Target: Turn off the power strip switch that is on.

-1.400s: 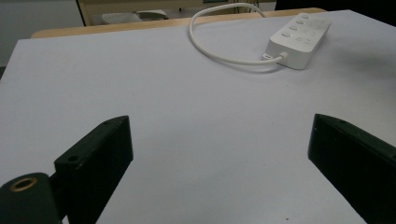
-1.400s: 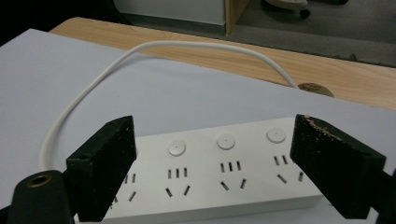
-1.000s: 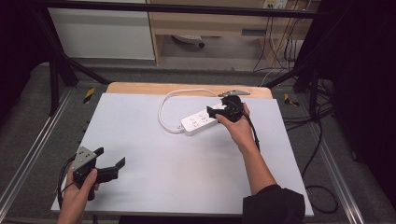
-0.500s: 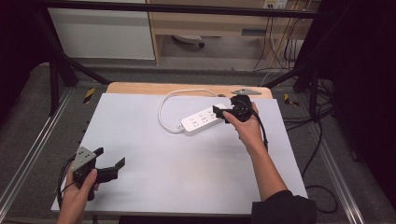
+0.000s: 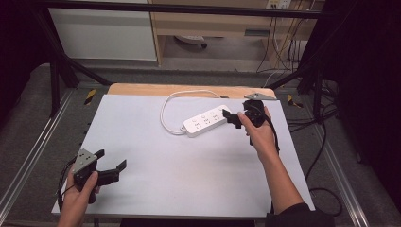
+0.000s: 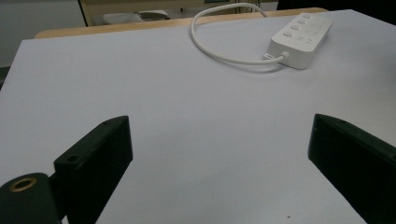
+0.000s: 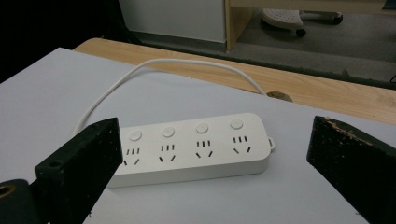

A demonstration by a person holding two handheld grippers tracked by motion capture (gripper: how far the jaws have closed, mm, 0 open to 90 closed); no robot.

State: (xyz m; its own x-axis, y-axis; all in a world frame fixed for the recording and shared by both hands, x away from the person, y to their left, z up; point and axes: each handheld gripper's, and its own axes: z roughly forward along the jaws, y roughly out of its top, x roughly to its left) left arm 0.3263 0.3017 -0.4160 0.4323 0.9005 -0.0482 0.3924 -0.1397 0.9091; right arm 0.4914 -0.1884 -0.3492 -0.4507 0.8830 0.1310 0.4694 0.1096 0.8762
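Right tool (image 5: 233, 117): held in the person's right hand at the far right of the worktop, jaws spread wide and holding nothing.
Right tool's aim: in the right gripper view the two black jaws frame the power strip (image 7: 194, 147), which lies just ahead of them and between their lines; no jaw touches it.
Power strip: a white four-outlet strip with four round buttons along its far edge, lying flat on the worktop (image 5: 189, 165), set at a slant in the high view, its right end just beside the right tool's tips.
Power strip, high view: (image 5: 207, 121), right of the worktop's middle and toward the far edge.
Cord (image 5: 168, 105): white, leaves the strip's left end, loops toward the far edge and runs back right along the wooden strip of the worktop.
Left tool (image 5: 111, 164): held in the person's left hand at the near left corner of the worktop, jaws wide apart and holding nothing.
Left tool's view: bare white worktop between its jaws, with the power strip (image 6: 301, 39) far off at the upper right, well apart from it.
Worktop surface: white sheet over a wooden top, the wood showing along the far edge.
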